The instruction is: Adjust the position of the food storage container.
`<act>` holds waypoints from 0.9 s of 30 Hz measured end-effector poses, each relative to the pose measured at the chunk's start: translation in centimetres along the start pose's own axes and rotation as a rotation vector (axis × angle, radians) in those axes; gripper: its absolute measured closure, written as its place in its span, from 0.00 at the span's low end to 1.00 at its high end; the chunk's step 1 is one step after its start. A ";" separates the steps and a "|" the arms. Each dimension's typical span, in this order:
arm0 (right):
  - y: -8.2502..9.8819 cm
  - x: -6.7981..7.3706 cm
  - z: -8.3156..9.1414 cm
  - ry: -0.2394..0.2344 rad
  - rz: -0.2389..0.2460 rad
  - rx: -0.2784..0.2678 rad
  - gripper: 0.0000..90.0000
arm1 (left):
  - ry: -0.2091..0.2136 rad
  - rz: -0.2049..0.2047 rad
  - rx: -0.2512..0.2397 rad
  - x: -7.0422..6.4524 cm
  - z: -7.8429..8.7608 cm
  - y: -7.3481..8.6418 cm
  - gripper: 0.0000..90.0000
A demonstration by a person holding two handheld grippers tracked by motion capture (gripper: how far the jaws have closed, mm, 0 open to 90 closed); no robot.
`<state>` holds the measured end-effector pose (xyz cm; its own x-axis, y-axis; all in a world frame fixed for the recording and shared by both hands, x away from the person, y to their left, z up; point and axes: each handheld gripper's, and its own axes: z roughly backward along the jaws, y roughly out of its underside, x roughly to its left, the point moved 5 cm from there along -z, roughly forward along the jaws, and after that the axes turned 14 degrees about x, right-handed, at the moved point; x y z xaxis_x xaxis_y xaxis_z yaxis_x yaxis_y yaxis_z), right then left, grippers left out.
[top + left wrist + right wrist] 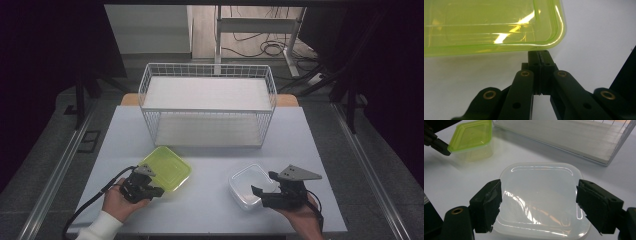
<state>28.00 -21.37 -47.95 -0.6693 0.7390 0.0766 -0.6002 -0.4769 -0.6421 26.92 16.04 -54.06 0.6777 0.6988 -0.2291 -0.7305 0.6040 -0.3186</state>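
Pale grey and matte, the bench carries everything, with dark floor around it. Nearest the person, the left tongs are clenched: in the left gripper view the two black jaws meet flat, pinching the near edge of the yellow-green lid, a glossy, translucent, rounded-square plastic sheet that sits on a clear tub. In the right gripper view that lid's corner is gripped by the dark jaw tips at upper left. At the near right, the right tongs stand released, their rubber-padded jaws spread on either side of the clear container, a milky, smooth, rounded-square box with its lid on; whether the pads touch its sides I cannot tell. Farther back, centred on the bench, a white wire shelf rack holds two flat white boards.
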 end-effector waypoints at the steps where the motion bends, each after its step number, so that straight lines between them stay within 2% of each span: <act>1: 0.0 0.0 0.0 0.000 0.000 0.000 0.23 | -0.001 -0.002 0.002 -0.1 -0.1 -0.2 1.00; 9: 0.0 0.3 -0.1 -0.001 0.006 0.003 0.23 | -0.002 0.003 -0.004 -1.2 -1.4 -2.7 1.00; 13: 0.0 0.2 -0.1 0.000 0.007 0.004 0.23 | -0.003 0.004 -0.014 -1.3 -1.4 -2.9 0.99; 18: 0.1 0.2 0.1 0.008 0.003 0.000 0.23 | -0.024 -0.010 -0.043 -1.0 1.0 -1.4 1.00; 20: 0.1 0.2 0.2 0.018 0.009 -0.004 0.23 | -0.026 0.024 -0.079 0.1 2.6 -0.8 1.00; 22: 0.1 0.2 0.3 0.022 0.010 -0.008 0.23 | -0.017 0.092 -0.135 2.0 4.2 -0.3 1.00; 25: 0.0 0.3 0.2 0.024 0.009 -0.009 0.24 | -0.020 0.170 -0.160 4.8 5.2 0.1 1.00; 27: -0.1 0.4 0.2 0.027 0.011 -0.013 0.24 | -0.004 0.226 -0.171 6.7 5.2 0.3 1.00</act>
<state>27.74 -21.15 -47.74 -0.6633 0.7467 0.0488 -0.5870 -0.4788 -0.6528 30.82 22.88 -50.92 0.4987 0.8101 -0.3084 -0.8381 0.3598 -0.4102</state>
